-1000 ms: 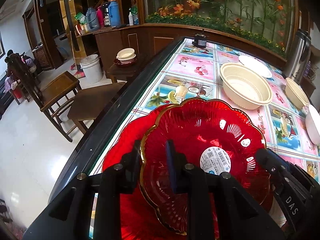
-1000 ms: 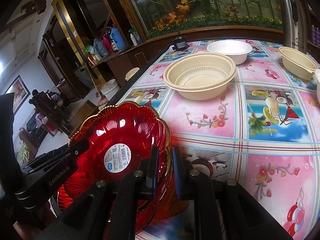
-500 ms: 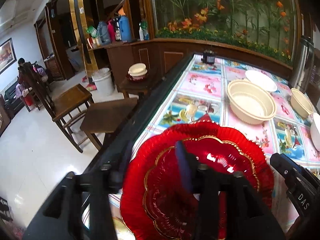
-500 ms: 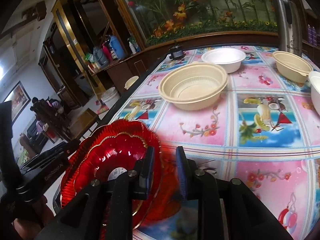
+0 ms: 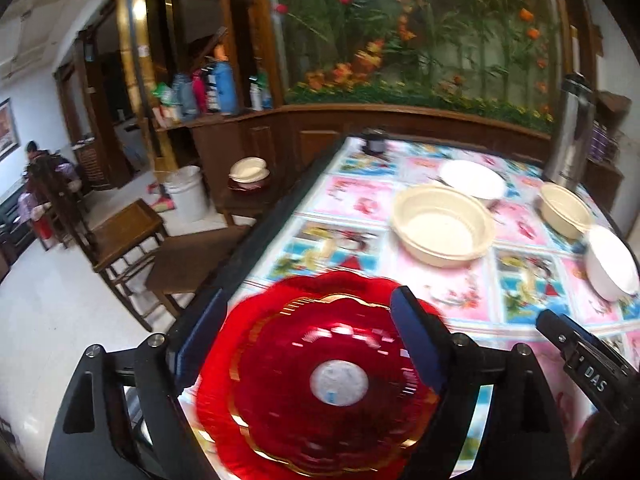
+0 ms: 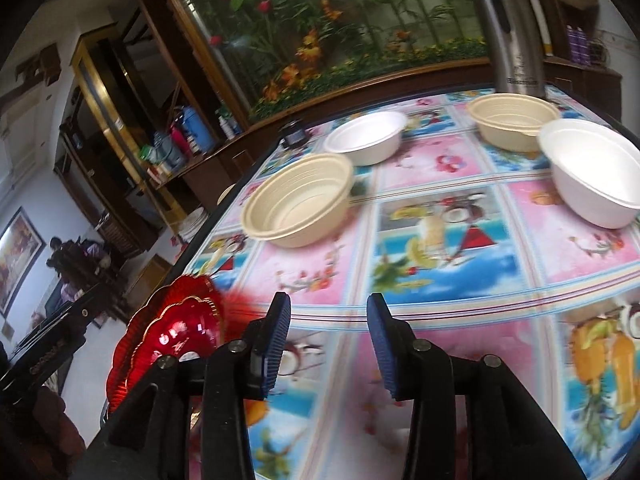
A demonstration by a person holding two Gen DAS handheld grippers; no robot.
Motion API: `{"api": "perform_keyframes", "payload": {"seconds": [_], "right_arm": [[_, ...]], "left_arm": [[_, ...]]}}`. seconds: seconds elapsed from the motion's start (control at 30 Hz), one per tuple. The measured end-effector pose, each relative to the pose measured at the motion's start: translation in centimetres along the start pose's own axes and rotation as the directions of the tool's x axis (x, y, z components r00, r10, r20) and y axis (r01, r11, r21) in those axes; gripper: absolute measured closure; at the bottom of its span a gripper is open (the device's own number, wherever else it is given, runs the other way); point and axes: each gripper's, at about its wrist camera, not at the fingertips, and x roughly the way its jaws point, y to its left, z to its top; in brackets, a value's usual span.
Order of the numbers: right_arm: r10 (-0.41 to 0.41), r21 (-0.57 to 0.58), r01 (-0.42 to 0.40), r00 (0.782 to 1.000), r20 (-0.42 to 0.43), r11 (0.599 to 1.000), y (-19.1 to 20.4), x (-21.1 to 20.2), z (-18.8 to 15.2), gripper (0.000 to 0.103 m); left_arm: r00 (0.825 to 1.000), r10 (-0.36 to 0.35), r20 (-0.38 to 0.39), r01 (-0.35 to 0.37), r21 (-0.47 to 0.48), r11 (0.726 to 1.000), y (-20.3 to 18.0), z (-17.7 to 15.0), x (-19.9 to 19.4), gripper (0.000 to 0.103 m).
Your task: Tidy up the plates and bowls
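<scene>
Both hand-held grippers, left (image 5: pixel 308 336) and right (image 6: pixel 328 340), just opened, apparently off the red plates (image 5: pixel 316 376)

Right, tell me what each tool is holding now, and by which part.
Nothing is held. The left tool, its jaws just opened, straddles the stacked red plates without touching. The right tool, also just opened, is over bare tablecloth.

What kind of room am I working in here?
Probably a home dining area: a dining table under a picture cloth, wooden chairs beside it, and a wood-framed planter wall of flowers behind.
</scene>
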Motion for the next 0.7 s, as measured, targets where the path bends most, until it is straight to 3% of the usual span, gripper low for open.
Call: {"api": "perform_keyframes", "payload": {"seconds": [0.17, 0.33, 0.47, 0.7], "right_arm": [[-0.035, 0.020, 0.035, 0.999, 0.036, 0.999, -3.2, -2.0, -0.2, 0.048], [-0.087, 0.079, 0.081, 0.993, 0.083, 0.994, -7.7, -4.8, 0.2, 0.031], [-0.146, 0.137, 0.129, 0.982, 0.117, 0.982, -11.8, -7.2, 0.5, 0.028], [-0.230, 0.286, 0.174, 0.957, 0.176, 0.942, -19.3, -10.7, 1.2, 0.027]], "left_arm": [[0.993, -0.111, -0.050, 0.115, 0.083, 0.990, -5.1, -0.2, -0.3, 0.019], [0.955, -0.232, -0.183, 0.263, 0.167, 0.950, -11.7, -1.4, 0.2, 0.019], [0.933, -0.280, -0.228, 0.329, 0.220, 0.918, -16.8, -1.8, -0.1, 0.019], [0.925, -0.312, -0.218, 0.363, 0.258, 0.895, -24.3, 0.7, -0.2, 0.019]]}}
